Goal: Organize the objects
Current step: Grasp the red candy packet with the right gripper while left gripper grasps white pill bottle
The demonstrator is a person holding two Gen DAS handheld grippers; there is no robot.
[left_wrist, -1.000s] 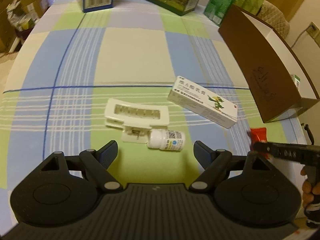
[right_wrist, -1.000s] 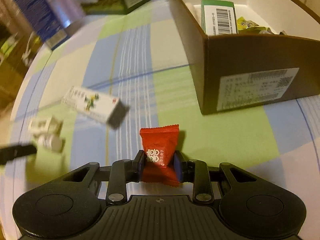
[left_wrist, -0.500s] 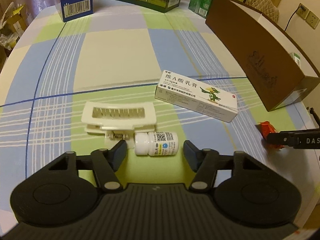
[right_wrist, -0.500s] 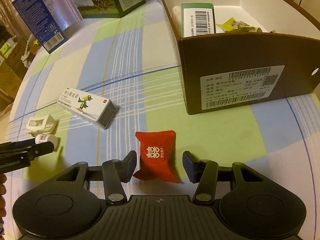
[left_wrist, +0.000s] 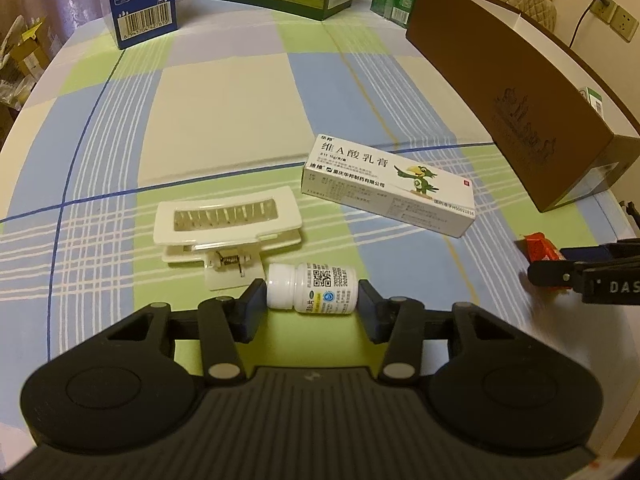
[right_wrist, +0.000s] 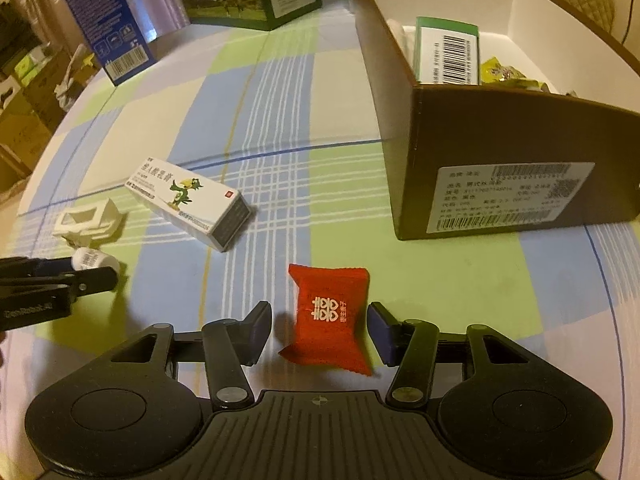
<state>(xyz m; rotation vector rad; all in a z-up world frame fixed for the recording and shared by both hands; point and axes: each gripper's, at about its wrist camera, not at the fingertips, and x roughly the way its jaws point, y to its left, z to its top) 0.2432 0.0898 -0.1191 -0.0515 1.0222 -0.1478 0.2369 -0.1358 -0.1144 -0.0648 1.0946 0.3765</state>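
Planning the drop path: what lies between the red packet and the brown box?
Nothing. In the right wrist view, only bare checked cloth separates the red packet from the brown box. The carton lies off to the left.

White pill bottle (left_wrist: 312, 289) on its side; red sachet (right_wrist: 330, 312) lying flat, perhaps slightly crumpled

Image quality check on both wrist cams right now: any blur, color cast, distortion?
Left wrist: warm yellowish cast, heavy fisheye bowing the brown box; pill bottle sharp, red packet smeared at the edge. Right wrist: same cast, red packet crisp, far cartons soft.
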